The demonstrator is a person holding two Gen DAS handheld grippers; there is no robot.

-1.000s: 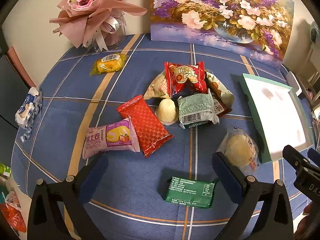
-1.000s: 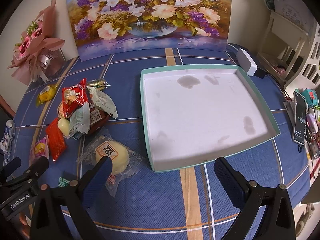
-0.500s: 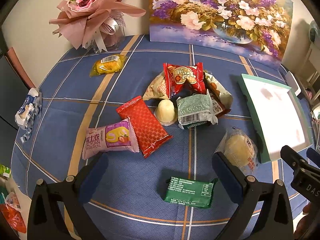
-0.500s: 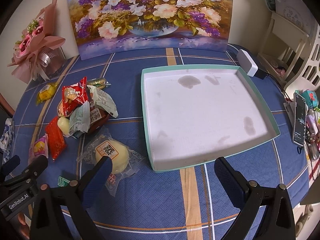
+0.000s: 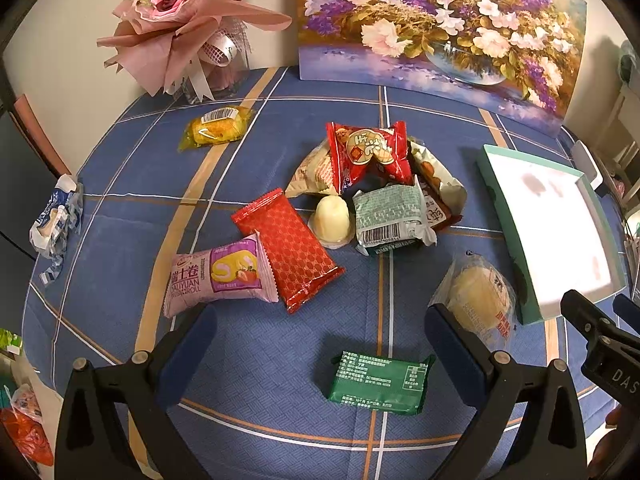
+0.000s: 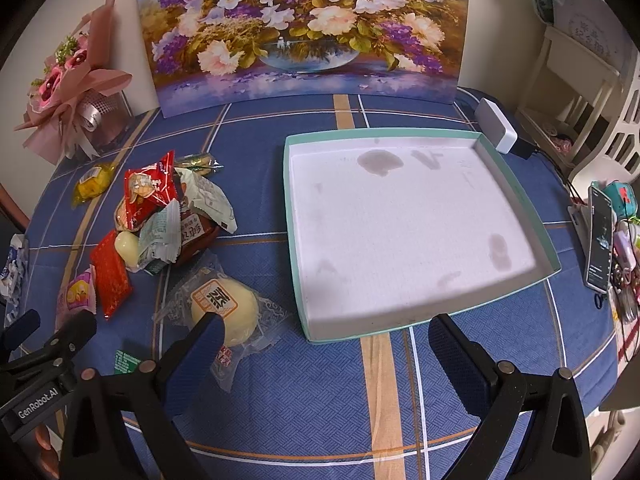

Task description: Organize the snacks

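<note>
Several wrapped snacks lie on the blue checked tablecloth. A green packet (image 5: 379, 383) lies between the fingers of my open left gripper (image 5: 320, 340). Beyond it are a pink roll pack (image 5: 218, 276), a red wafer pack (image 5: 289, 243), a jelly cup (image 5: 331, 222) and a pile topped by a red bag (image 5: 370, 152). A clear-wrapped bun (image 5: 480, 300) (image 6: 224, 306) sits by the teal tray (image 5: 500, 200) (image 6: 292, 240), whose white floor holds nothing. My right gripper (image 6: 326, 344) hangs open before the tray's near edge, its left finger over the bun.
A flower painting (image 6: 304, 32) and a pink bouquet (image 5: 180, 28) stand at the back. A yellow snack (image 5: 216, 130) lies far left; a crumpled blue wrapper (image 5: 56, 220) is at the left edge. A phone (image 6: 600, 248) and a white box (image 6: 496, 124) sit to the right.
Both views have shifted only slightly; the left gripper's view has turned a little, so the tray sits a bit further right. No snack has moved and both grippers stay open.
</note>
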